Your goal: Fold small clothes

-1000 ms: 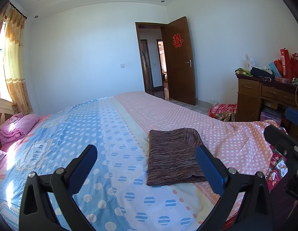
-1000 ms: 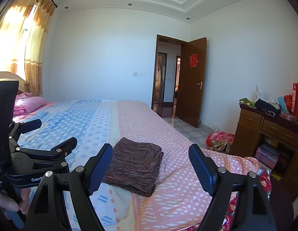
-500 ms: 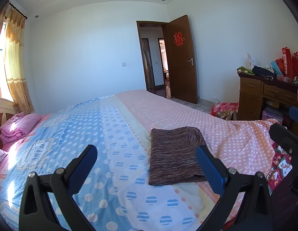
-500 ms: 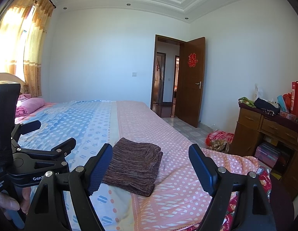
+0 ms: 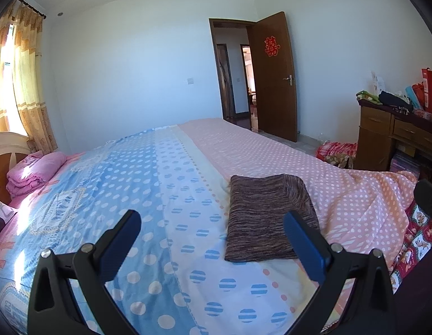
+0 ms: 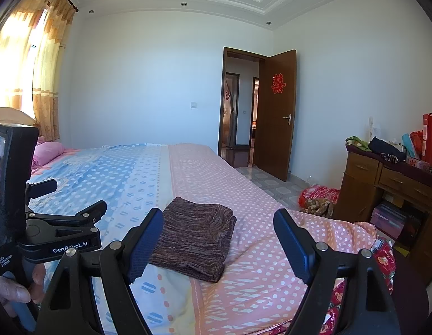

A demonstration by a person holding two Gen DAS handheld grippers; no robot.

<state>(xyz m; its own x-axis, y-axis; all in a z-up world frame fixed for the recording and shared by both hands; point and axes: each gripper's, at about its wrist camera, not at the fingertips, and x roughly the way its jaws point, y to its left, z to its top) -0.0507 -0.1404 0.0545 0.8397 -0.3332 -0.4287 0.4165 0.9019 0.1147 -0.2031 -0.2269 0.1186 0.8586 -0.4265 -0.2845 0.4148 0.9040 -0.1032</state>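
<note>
1. We hold our left tongs (image 5: 213, 240) spread wide above the bed (image 5: 165, 173), with nothing between the two blue pads.
2. Our right tongs (image 6: 218, 240) stand just as wide and carry nothing; they hang over the near edge of the bed.
3. The folded brown garment (image 5: 267, 217) lies flat on the bed, a neat rectangle with its layers stacked, and neither pair of tongs touches it.
4. Taking that garment as our landmark: it sits across the seam where the pale blue-dotted strip of the bedspread meets the pink dotted part, near the front edge of the bed.
5. In the left wrist view our right-hand pad (image 5: 302, 248) overlaps the near right corner of the garment, though it is apart from the cloth.
6. In the right wrist view our left-hand pad (image 6: 144, 247) overlaps the garment's near left side in the same way.
7. Left of the garment in that view we see the left tool's body, and fingers of our left hand (image 6: 12, 293) around its handle.
8. Far beyond the garment to the left, a pink folded bundle (image 5: 34, 171) rests at the head of the bed.
9. To the right of the garment, off the bed, stands a wooden dresser (image 6: 383, 184) piled with bags and cloth, and beyond it an open brown door (image 6: 277, 117).
</note>
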